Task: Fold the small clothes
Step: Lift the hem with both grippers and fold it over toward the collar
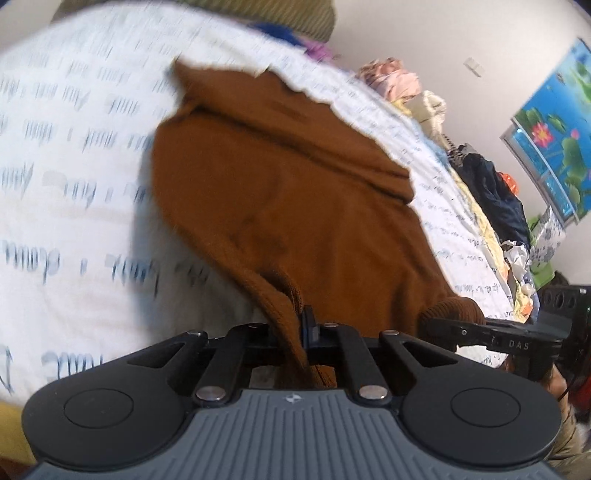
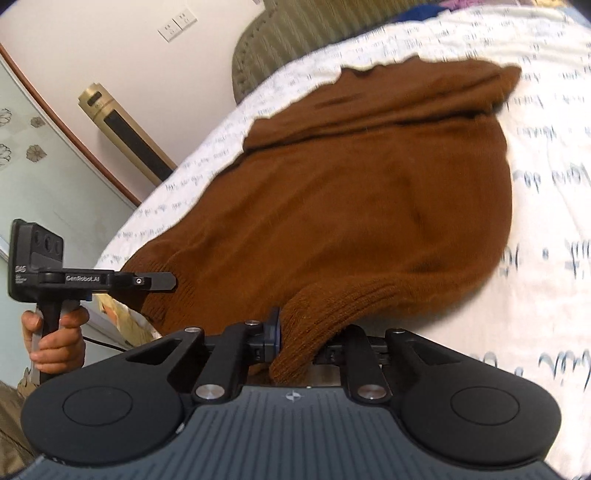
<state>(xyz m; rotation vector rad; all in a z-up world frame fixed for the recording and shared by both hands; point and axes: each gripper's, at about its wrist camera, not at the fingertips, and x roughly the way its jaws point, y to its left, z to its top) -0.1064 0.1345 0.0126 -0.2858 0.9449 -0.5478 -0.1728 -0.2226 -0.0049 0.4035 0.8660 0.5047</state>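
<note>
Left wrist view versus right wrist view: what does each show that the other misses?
Only the left wrist view shows the clothes pile along the bed's far edge and a lotus picture. Only the right wrist view shows wall sockets, a gold tower unit and the hand gripping the left claw's handle. Both show the brown sweater on the printed sheet, its ribbed hem pinched in each claw.

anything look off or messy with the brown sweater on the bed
Nothing damaged. The brown knitted sweater lies rumpled on the white script-printed bedsheet, its far part bunched into a thick fold. Left tool and right tool each pinch its ribbed hem.
</note>
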